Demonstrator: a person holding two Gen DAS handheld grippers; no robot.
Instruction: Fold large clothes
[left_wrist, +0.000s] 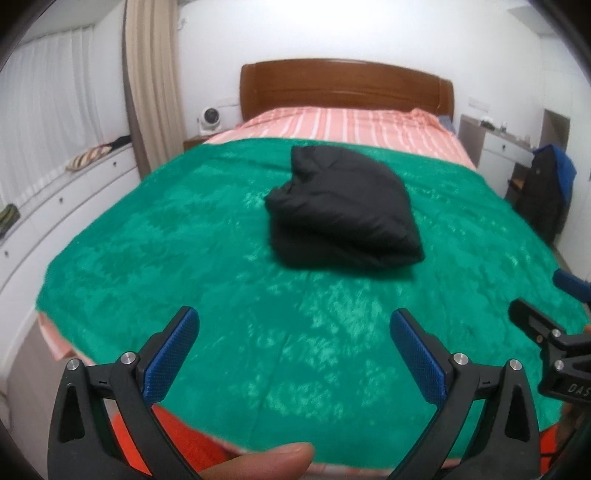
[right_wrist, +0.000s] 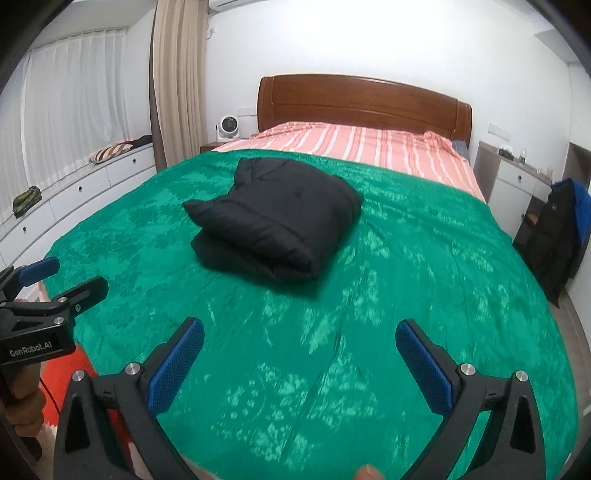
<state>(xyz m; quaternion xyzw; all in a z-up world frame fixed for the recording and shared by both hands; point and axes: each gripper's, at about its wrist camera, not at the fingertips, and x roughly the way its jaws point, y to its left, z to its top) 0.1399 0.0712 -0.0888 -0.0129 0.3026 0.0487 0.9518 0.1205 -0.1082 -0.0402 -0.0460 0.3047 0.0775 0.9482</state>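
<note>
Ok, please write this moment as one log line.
black jacket: folded on green blanket | left hand-held gripper: open, empty | right hand-held gripper: open, empty

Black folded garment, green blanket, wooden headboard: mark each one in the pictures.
black folded garment (left_wrist: 343, 206): left wrist view, on its puffy top layer.
green blanket (right_wrist: 424, 280): right wrist view, on a bare stretch right of the garment.
wooden headboard (right_wrist: 362, 101): right wrist view, on the middle of its panel.

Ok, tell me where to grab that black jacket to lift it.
Grip the folded jacket by its thick rounded near edge, coming in low from the foot of the bed. The stacked layers meet there, so one pinch holds them together.
</note>
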